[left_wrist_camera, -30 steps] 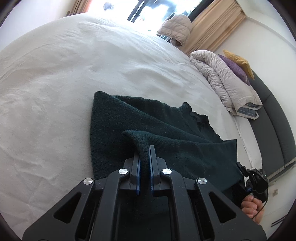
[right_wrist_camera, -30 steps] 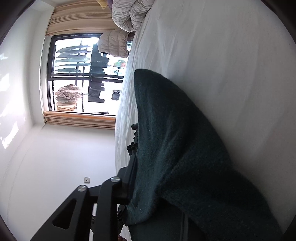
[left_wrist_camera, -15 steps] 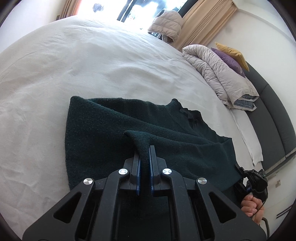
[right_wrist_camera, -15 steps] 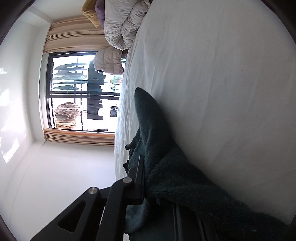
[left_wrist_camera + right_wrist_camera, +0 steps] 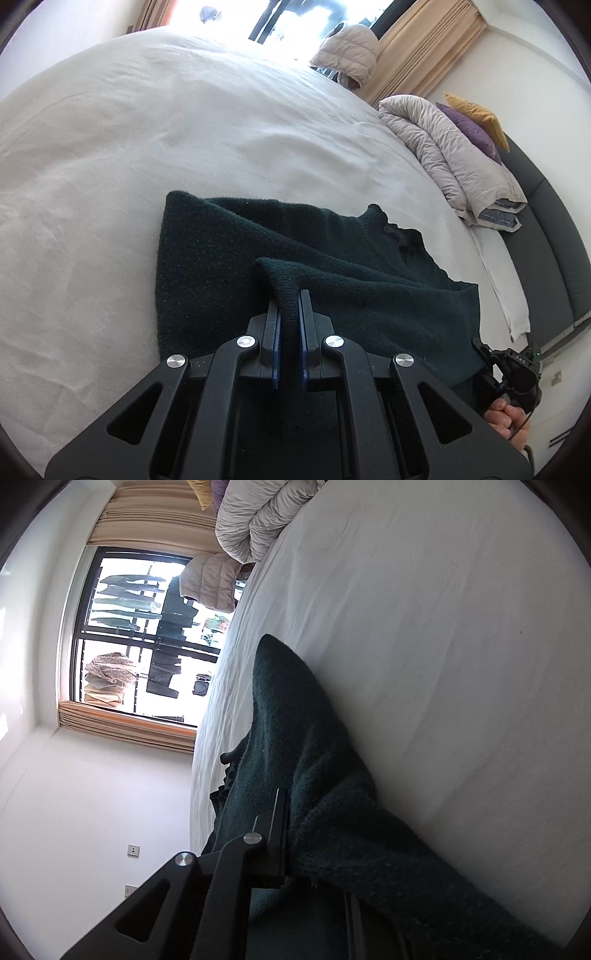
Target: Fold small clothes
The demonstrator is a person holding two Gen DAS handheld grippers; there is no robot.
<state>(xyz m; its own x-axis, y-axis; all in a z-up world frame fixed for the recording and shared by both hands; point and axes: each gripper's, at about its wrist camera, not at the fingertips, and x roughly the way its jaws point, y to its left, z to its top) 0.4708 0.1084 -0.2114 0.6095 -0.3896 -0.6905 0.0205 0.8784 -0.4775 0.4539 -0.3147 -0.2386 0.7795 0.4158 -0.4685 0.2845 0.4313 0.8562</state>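
A dark green knit garment (image 5: pixel 229 254) lies on the white bed sheet (image 5: pixel 110 147), partly folded over itself. My left gripper (image 5: pixel 289 295) is shut on a raised fold of its edge. In the right wrist view the same garment (image 5: pixel 295 716) drapes over my right gripper (image 5: pixel 295 834), which is shut on another part of the edge; only one finger (image 5: pixel 277 834) shows, the other is hidden under the cloth. The right gripper also shows at the lower right of the left wrist view (image 5: pixel 513 373), held in a hand.
A rolled grey duvet (image 5: pixel 443 147) with purple and yellow pillows lies at the bed's head, beside a dark headboard (image 5: pixel 554 240). A puffy jacket (image 5: pixel 347 48) hangs by the window. The window (image 5: pixel 140 635) and white wall fill the left of the right wrist view.
Both grippers keep their hold on the garment. The lifted cloth first dropped lower toward the sheet, then the views shifted slightly; the garment lies more folded over itself.
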